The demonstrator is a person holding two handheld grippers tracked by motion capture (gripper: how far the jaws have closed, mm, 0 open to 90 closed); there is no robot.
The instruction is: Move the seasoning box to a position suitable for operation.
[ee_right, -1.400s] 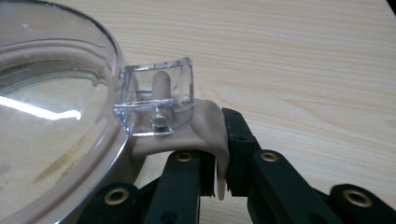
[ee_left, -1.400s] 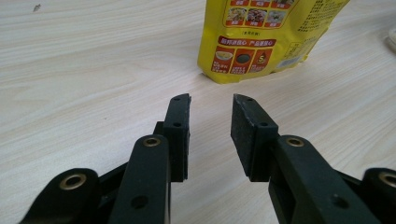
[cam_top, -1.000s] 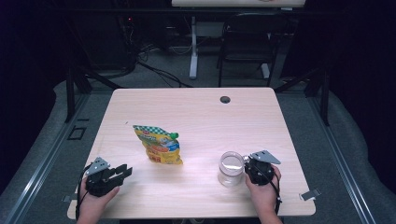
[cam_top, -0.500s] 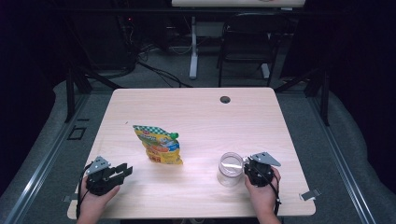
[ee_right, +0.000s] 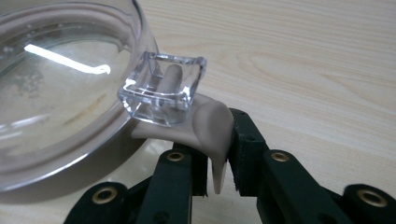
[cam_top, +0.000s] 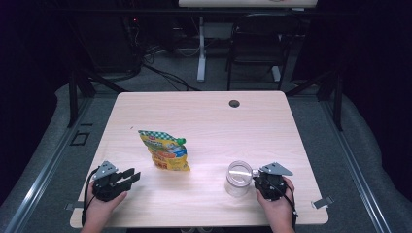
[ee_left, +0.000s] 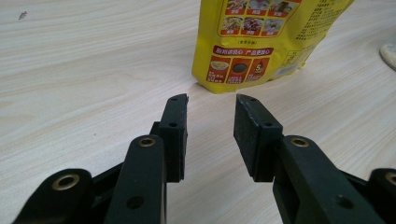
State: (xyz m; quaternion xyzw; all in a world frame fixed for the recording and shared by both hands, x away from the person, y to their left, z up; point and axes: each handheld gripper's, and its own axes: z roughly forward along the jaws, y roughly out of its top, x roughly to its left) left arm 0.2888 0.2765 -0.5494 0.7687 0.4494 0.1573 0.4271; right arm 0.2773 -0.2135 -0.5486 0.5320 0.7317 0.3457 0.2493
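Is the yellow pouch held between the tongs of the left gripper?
No, the yellow pouch lies on the table ahead of the left gripper, whose tongs stand apart with nothing between them.

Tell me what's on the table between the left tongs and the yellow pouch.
Nothing: in the left gripper view, bare wood runs from the left tongs to the yellow pouch.

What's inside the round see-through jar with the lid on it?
Through the clear plastic lid of the round transparent jar, nothing sizeable shows, just glare and faint smudges. The reflection hides the bottom, so small contents cannot be ruled out. The right tool holds the lid's beige clasp.
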